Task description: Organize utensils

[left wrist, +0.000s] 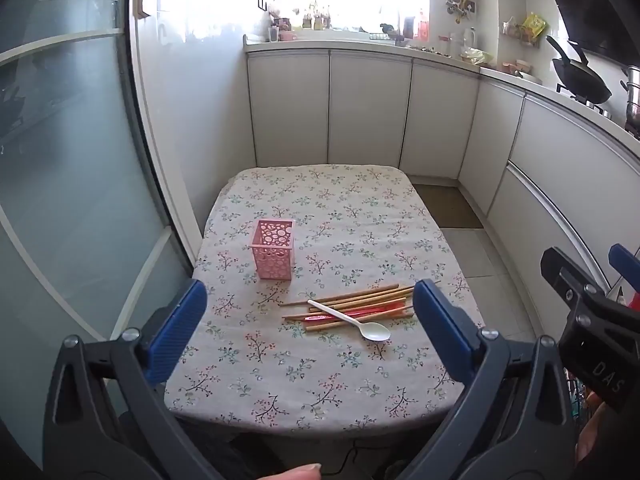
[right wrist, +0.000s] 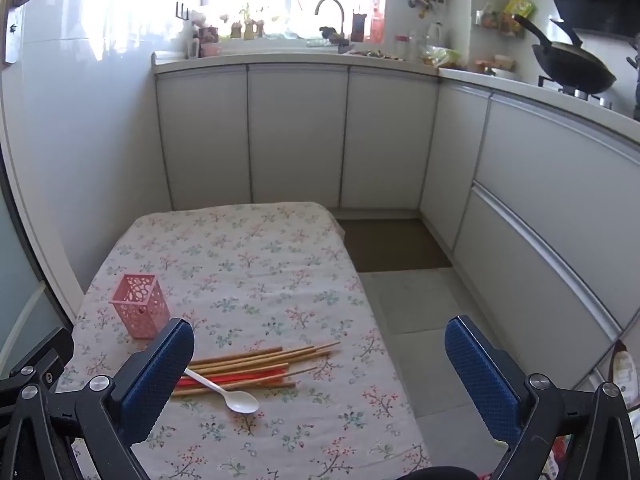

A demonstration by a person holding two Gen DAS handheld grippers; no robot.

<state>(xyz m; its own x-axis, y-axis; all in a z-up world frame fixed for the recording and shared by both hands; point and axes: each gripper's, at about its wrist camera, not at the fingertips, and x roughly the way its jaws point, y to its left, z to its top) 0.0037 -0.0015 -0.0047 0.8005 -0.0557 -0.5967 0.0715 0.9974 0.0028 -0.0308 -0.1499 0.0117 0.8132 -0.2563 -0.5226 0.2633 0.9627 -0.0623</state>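
Chopsticks point(left wrist: 352, 306) and spoon point(left wrist: 352, 322) lie loose right of the holder point(left wrist: 273, 254), untouched, so we must lower our spread, empty left gripper point(left wrist: 308, 328) or right gripper point(right wrist: 320, 376) to pinch one

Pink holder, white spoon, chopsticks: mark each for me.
Pink holder point(left wrist: 273, 254), left wrist view, front wall.
White spoon point(right wrist: 242, 401), right wrist view, bowl.
Chopsticks point(left wrist: 360, 295), left wrist view, middle of the bundle.

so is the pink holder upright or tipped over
Upright: the pink holder stands on its base on the tablecloth, open top facing up, apart from the chopsticks.
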